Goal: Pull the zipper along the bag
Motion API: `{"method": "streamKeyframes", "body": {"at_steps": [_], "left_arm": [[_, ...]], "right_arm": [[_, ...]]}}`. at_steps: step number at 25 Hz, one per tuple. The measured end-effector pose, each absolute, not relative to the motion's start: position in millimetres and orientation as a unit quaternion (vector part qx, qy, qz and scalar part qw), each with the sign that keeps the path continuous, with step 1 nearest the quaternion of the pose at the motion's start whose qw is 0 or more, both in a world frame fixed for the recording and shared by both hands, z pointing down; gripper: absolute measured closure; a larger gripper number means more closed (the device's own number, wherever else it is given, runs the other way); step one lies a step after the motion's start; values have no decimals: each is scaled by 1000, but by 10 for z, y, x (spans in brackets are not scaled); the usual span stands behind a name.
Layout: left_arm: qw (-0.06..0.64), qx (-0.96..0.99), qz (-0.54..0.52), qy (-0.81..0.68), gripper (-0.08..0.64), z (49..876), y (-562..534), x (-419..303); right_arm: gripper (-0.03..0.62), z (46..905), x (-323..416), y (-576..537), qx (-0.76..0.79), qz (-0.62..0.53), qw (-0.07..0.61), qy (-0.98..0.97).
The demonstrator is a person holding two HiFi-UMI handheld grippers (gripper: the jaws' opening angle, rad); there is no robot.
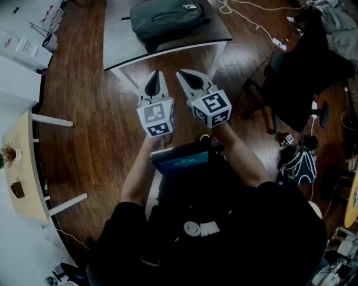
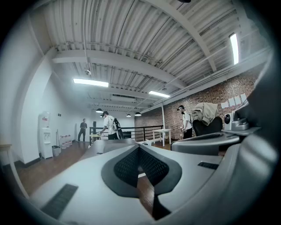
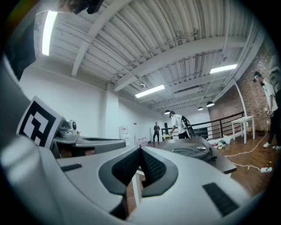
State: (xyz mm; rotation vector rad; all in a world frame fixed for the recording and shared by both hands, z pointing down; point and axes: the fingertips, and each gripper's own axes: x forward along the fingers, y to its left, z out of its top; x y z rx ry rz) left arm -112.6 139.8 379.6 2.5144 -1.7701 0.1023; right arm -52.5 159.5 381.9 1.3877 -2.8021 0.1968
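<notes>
A dark grey-green bag (image 1: 168, 17) lies on the grey table (image 1: 118, 39) at the top of the head view. Both grippers are held side by side over the wooden floor, just short of the table's near edge and well apart from the bag. My left gripper (image 1: 156, 75) has its jaws together with nothing between them, and its own view shows the same (image 2: 139, 147). My right gripper (image 1: 182, 74) is also shut and empty (image 3: 140, 149). The right gripper view shows the bag (image 3: 191, 152) lying flat on the table ahead. I cannot make out the zipper pull.
A chair draped in dark clothing (image 1: 299, 78) stands to the right, with a white cable (image 1: 254, 25) and a backpack (image 1: 299, 165) on the floor near it. A light wooden table (image 1: 22, 162) is at the left. Several people stand far off (image 2: 107, 125).
</notes>
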Motion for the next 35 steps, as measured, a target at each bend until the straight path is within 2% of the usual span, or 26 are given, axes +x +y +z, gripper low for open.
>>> {"method": "streamKeyframes", "body": {"at_steps": [16,35], "left_arm": [[29,793,41,-607,555,3870,330,-755],[28,775,48,-630,555,3857,-243,-645]], "right_arm": [[586,3941,-131,511,405,71,7,-911],[586,3978,-76,-72,365,70,8,-928]]}}
